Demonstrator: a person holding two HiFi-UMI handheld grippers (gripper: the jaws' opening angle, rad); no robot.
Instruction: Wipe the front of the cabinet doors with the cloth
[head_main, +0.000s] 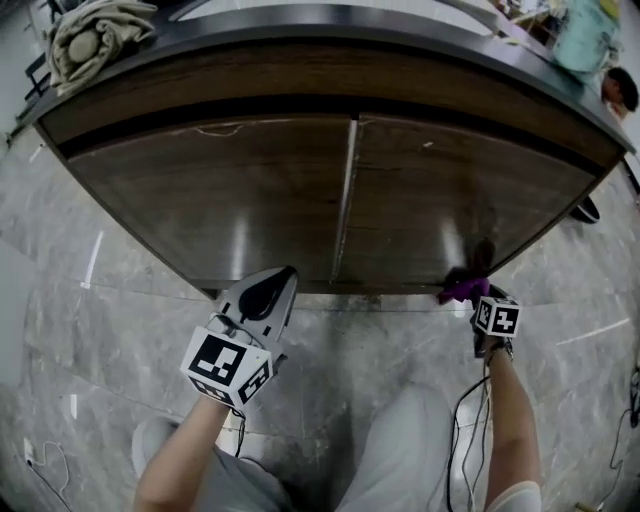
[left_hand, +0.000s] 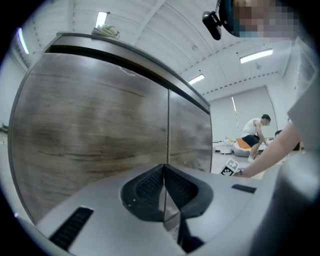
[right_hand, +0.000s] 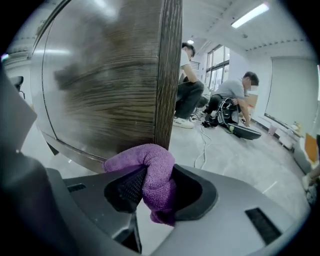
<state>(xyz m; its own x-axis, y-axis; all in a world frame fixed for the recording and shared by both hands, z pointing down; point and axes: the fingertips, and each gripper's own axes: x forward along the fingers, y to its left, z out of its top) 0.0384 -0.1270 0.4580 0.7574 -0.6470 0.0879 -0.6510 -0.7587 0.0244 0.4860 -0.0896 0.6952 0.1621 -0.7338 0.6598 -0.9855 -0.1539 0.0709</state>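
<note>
- Your right tongs (head_main: 476, 298) sit at 4 o'clock in the head view, clamped on the purple cloth (head_main: 462, 289)
- In the right gripper view the cloth (right_hand: 152, 170) is bunched between both jaws and bulges out above them
- The cloth lies at the bottom edge of the right door (head_main: 450, 190), near its outer corner
- Your left tongs (head_main: 278, 280) are at 7 o'clock, jaws pressed together with nothing between them
- Their tips point toward the foot of the left door (head_main: 220, 200), just left of the seam (head_main: 345, 200)
- The worktop (head_main: 330, 18) above the doors carries a beige bundle (head_main: 95, 35) at 11 o'clock
- Grey stone floor (head_main: 100, 330) lies under you
</note>
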